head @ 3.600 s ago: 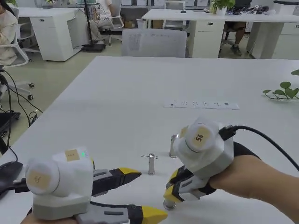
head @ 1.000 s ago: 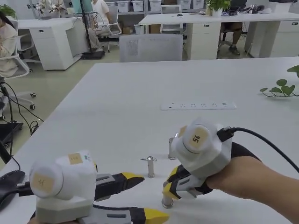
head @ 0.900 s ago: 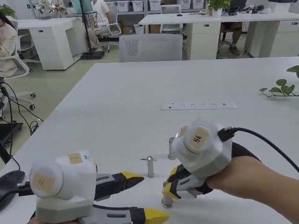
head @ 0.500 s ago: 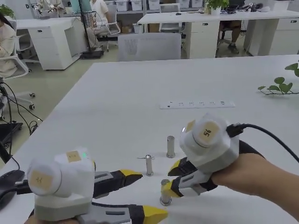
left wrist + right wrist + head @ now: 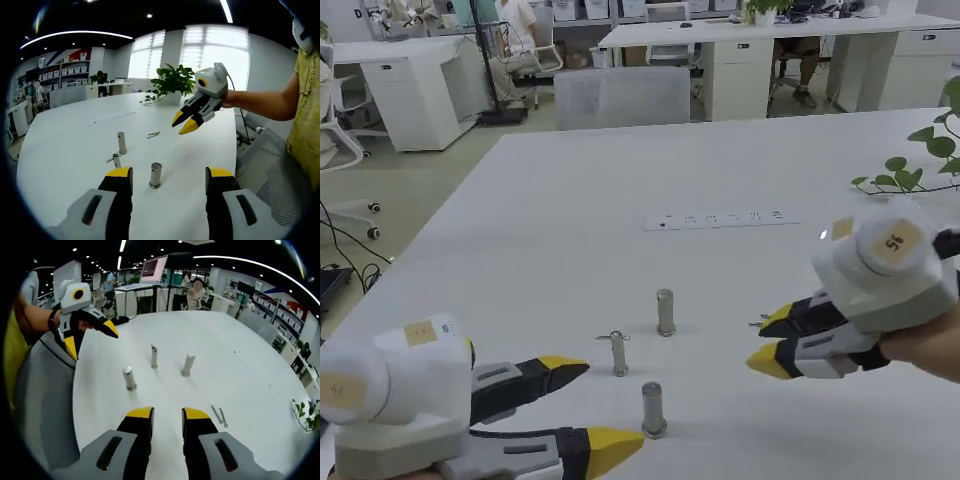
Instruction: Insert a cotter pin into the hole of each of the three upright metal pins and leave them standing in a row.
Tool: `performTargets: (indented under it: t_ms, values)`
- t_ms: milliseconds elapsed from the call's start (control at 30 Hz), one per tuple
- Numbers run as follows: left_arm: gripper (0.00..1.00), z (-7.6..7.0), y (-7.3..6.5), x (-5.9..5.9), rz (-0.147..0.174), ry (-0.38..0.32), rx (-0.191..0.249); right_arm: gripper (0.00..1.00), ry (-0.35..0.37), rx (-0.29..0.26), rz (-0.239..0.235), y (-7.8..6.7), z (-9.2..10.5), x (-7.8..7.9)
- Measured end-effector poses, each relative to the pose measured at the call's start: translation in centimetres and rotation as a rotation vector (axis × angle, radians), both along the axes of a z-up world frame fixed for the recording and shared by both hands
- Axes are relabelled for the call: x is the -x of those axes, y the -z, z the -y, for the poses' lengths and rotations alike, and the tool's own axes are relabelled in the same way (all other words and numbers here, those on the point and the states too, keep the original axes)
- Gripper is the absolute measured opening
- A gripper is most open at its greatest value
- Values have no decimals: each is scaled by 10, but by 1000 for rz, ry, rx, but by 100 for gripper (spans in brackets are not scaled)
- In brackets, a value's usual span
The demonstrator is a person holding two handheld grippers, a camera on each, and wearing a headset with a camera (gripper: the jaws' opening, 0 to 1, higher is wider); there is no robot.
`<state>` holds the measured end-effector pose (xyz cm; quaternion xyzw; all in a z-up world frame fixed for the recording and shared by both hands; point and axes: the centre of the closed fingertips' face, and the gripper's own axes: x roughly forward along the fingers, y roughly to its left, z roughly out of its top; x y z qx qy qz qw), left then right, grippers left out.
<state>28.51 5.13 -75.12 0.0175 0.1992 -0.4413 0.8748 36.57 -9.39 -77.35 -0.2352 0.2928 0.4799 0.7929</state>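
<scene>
Left gripper [image 5: 590, 405]: low and close to the person, just above the white worktop [image 5: 570, 200]. Jaws spread wide, yellow tips well apart, nothing between them.

Near metal pin [image 5: 653, 410]: upright, just ahead of the left gripper and in line with the gap between its jaws; in the left gripper view it sits a little toward the left-hand jaw. The top is plain, with no cotter pin in it.

Middle metal pin [image 5: 618, 355]: upright, further ahead of the left gripper and off its upper jaw tip. An inserted cotter pin [image 5: 613, 337] crosses it near the top, sticking out to the side.

Far metal pin [image 5: 665, 312]: upright, the furthest of the three from the left gripper and roughly midway between the two grippers in the head view. No cotter pin is visible in it. The three pins stand near each other without touching, in a shallow bend rather than a straight line.

Loose cotter pins [image 5: 218, 415]: two, lying flat side by side on the worktop, just ahead of the right gripper's tips and a little to their right.

Right gripper [image 5: 767, 340]: raised above the worktop, well apart from the pins, tips pointing back toward them. The jaws are parted by a narrow gap and hold nothing.

Beyond both grippers: a flush socket strip [image 5: 720, 218] set into the worktop; a leafy plant sprig [image 5: 910, 170] is past the right gripper.
</scene>
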Motion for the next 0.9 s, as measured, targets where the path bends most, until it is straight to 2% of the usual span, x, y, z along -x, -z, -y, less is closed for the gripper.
performTargets:
  t_ms: [167,333,467,633,800,900]
  values:
    - [57,3,-4,1,4,-16,1,20,42,20,17,-2,35,-22]
    - [57,4,-7,0,15,-32,0,18,69,40,25,2,52,-46]
    - [57,3,-8,-1,17,-46,-2,15,59,80,32,10,57,-63]
    - [56,2,-7,0,17,-51,-11,13,31,138,11,23,58,-81]
    - [55,-1,-5,-1,13,-63,-12,12,-6,192,-21,38,54,-91]
    - [55,-1,-4,-2,12,-66,-8,11,-50,213,-36,44,45,-91]
